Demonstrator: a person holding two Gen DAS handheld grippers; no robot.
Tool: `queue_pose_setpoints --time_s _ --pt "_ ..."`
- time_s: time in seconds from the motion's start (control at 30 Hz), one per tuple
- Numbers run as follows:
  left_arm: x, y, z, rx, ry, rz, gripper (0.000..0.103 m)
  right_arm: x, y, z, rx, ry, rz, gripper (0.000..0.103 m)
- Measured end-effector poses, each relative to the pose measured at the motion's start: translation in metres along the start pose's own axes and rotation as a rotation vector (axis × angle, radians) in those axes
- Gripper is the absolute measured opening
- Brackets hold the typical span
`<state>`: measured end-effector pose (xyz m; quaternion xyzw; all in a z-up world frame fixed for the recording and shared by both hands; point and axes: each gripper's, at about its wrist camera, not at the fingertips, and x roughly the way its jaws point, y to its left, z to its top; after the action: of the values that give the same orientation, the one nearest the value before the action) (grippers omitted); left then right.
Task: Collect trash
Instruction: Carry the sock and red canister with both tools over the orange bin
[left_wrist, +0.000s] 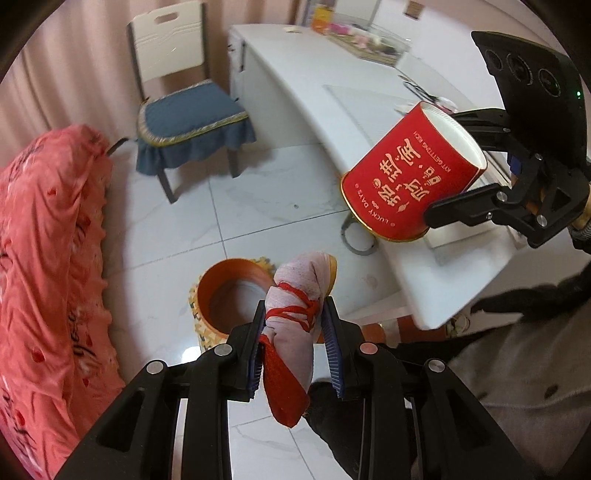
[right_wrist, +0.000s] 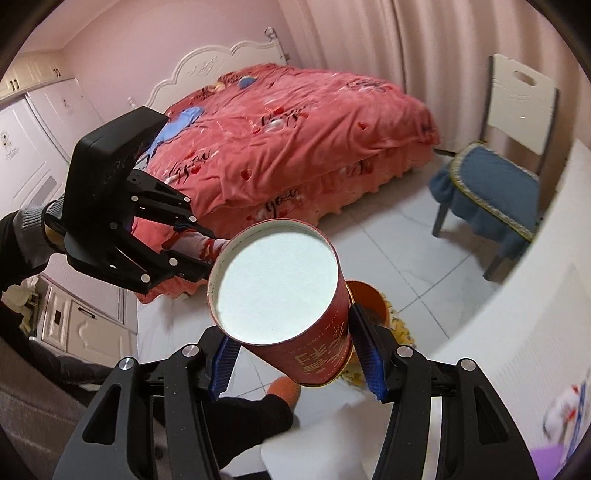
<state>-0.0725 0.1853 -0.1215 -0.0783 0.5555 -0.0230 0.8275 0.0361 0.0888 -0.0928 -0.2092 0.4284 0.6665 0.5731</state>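
Observation:
My left gripper (left_wrist: 293, 325) is shut on a pale cloth bundle (left_wrist: 295, 314) tied with red string, held above the floor just right of an orange trash bin (left_wrist: 225, 295). My right gripper (right_wrist: 291, 354) is shut on a red paper cup (right_wrist: 288, 295) with gold lettering, tilted with its white inside facing the camera. In the left wrist view the cup (left_wrist: 410, 177) hangs over the edge of the white table (left_wrist: 314, 85), up and to the right of the bin. In the right wrist view the bin (right_wrist: 369, 301) shows just behind the cup, and the left gripper (right_wrist: 207, 247) with the bundle (right_wrist: 199, 245) is to the left.
A bed with a pink-red cover (right_wrist: 295, 147) lies to the left of the bin. A chair with a blue cushion (left_wrist: 188, 114) stands on the white tiled floor (left_wrist: 258, 206) by the curtain. Clutter (left_wrist: 365, 37) sits at the table's far end.

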Motion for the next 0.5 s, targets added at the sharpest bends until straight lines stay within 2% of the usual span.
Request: queue_pose_setpoints --time_s 0.2,0.5 --pt "0.035 0.042 0.004 -0.027 0.010 -0.043 0.031 0.054 -0.010 0.026 0.023 0.031 0.006 0.057" --pt "0.099 0.088 0.004 -0.032 0.044 -0.079 0.032 0.149 -0.052 0.042 0.107 0.091 0.029 0.057"
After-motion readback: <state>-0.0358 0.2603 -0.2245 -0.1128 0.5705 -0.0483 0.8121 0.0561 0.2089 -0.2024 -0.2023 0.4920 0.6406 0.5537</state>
